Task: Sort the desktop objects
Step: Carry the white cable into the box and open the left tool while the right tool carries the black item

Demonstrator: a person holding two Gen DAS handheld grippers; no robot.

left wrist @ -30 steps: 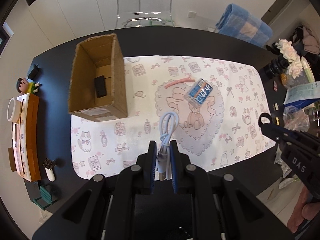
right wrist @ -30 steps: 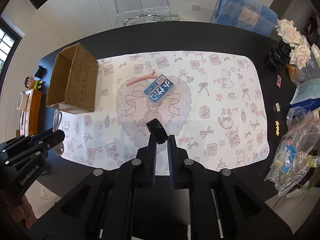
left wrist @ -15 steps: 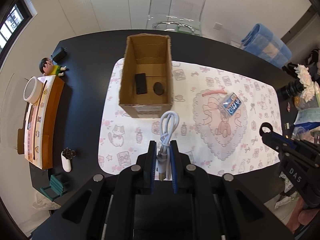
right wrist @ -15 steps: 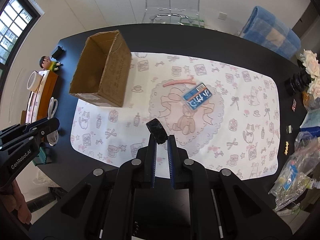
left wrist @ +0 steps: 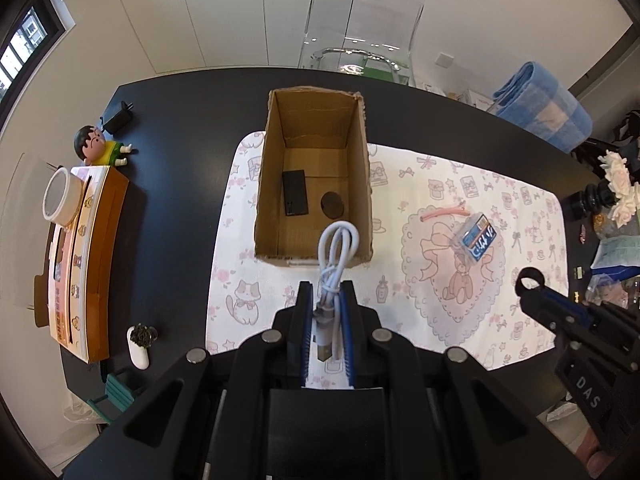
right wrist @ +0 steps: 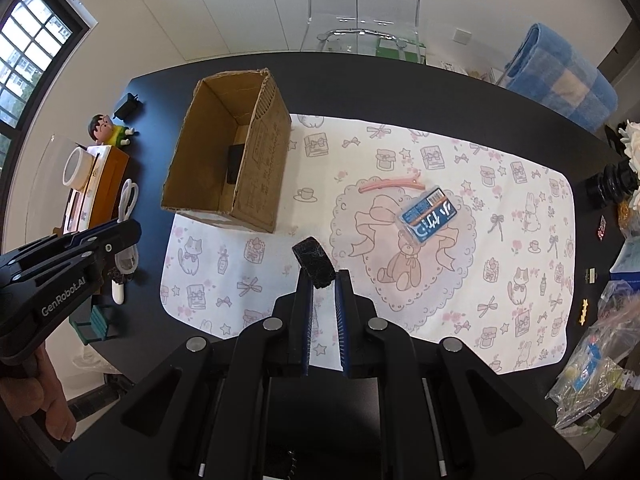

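My left claw [left wrist: 327,300] clamped on coiled white cable [left wrist: 335,256], loop hanging over near wall of cardboard box [left wrist: 316,184]. My right claw [right wrist: 323,280] clamped on black velcro loop [right wrist: 313,262], right of box, above patterned mat [right wrist: 440,320]. Inside box: black phone [left wrist: 295,198], dark disc [left wrist: 333,205]. Pink hair clip [right wrist: 390,186], blue packet [right wrist: 427,219] on mat, well right of box. Counter [left wrist: 180,140] dark.
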